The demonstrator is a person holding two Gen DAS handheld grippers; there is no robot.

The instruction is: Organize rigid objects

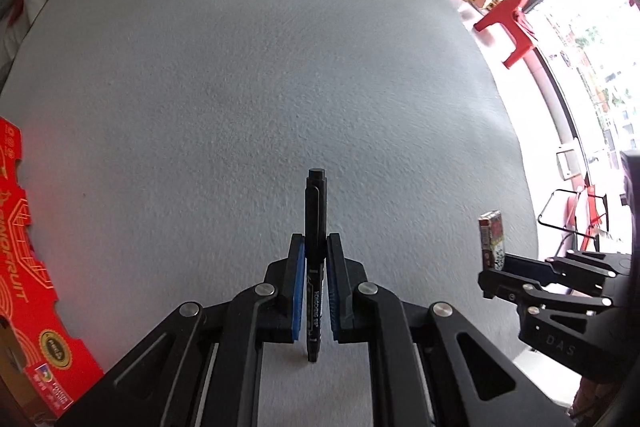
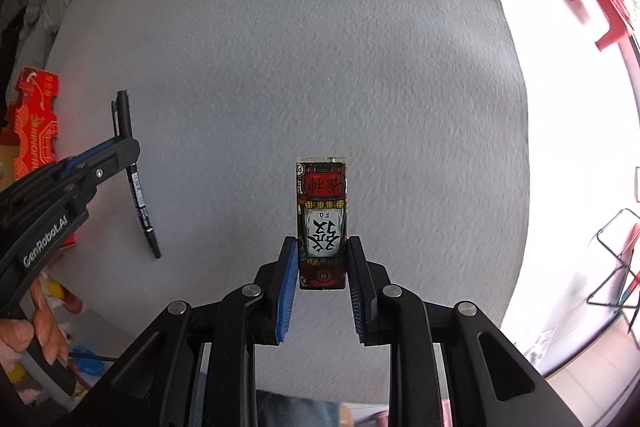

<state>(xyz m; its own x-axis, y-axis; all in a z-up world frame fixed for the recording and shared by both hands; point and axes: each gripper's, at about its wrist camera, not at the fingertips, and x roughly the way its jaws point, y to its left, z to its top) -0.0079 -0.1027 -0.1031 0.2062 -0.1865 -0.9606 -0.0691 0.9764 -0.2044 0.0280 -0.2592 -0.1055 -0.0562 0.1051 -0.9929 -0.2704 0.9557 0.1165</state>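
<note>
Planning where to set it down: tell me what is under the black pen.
Under the black pen, gripped by the left gripper, only bare grey tablecloth shows. The right wrist view agrees. The gripper's fingers and linkage cover the cloth just beside the pen, so that strip stays unseen.

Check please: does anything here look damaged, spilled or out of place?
Nothing stands out. The left claw grips a black marker, the right claw a printed block; both look intact above the grey cloth.
</note>
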